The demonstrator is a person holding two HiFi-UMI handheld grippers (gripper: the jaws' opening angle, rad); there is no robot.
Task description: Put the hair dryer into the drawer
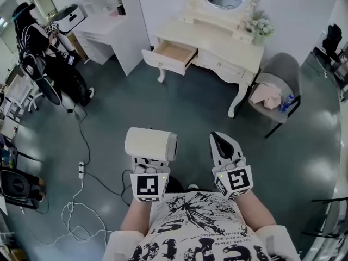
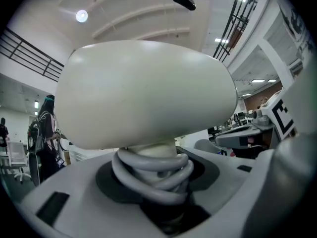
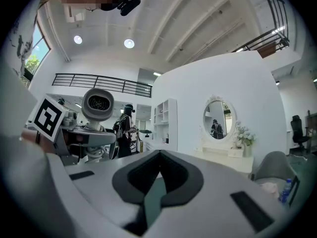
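A cream-white hair dryer stands upright in my left gripper, barrel lying across the top. In the left gripper view the barrel fills the picture, and the handle with grey cord wound round it sits between the jaws of my left gripper. My right gripper is beside it, jaws together and nothing in them; from my right gripper the hair dryer shows at the left. Far ahead, the dressing table has its left drawer pulled open, with a bare wooden inside.
A grey chair with a cloth and a bottle stands right of the dressing table. A white desk is at the back left. A person in black stands at the left. A power strip and cables lie on the floor.
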